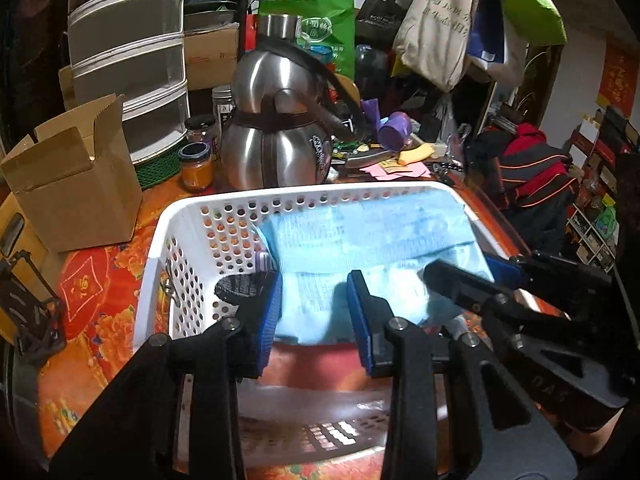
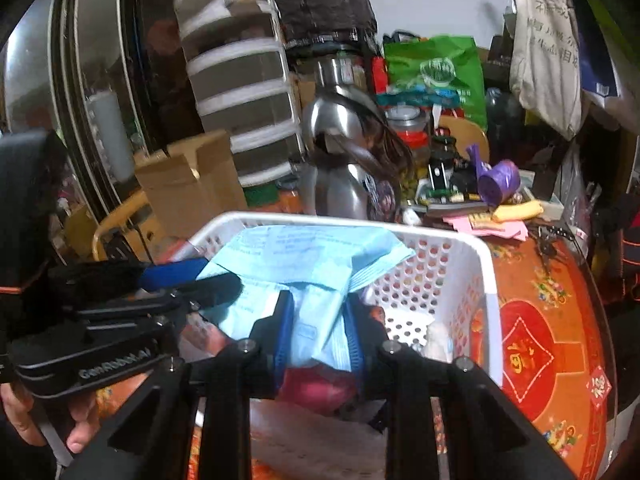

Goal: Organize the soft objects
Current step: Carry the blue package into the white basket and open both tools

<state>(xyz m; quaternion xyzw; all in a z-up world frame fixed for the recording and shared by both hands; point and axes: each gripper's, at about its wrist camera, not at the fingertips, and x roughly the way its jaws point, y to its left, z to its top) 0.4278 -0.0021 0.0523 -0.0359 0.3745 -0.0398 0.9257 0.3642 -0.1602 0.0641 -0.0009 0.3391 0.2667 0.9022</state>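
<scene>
A white perforated basket [image 1: 188, 240] stands on the red patterned table. A light blue soft pack [image 1: 360, 236] lies across it, draped toward its far rim. My left gripper [image 1: 316, 308] hangs over the basket with its blue-padded jaws apart, the pack's near edge between them, not pinched. My right gripper [image 2: 320, 328] is shut on the pack's near fold [image 2: 320, 320]. In the left wrist view the right gripper [image 1: 472, 280] reaches in from the right. In the right wrist view the left gripper [image 2: 188, 280] reaches in from the left. The basket [image 2: 460, 248] also shows there. A pink-red item [image 2: 320, 388] lies under the pack.
A steel kettle [image 1: 276, 128] stands just behind the basket. An open cardboard box [image 1: 76, 180] sits left of it, with jars [image 1: 196, 168] and stacked clear drawers [image 1: 128, 60] behind. Purple cup, pink papers and hanging bags [image 1: 436, 28] crowd the back right.
</scene>
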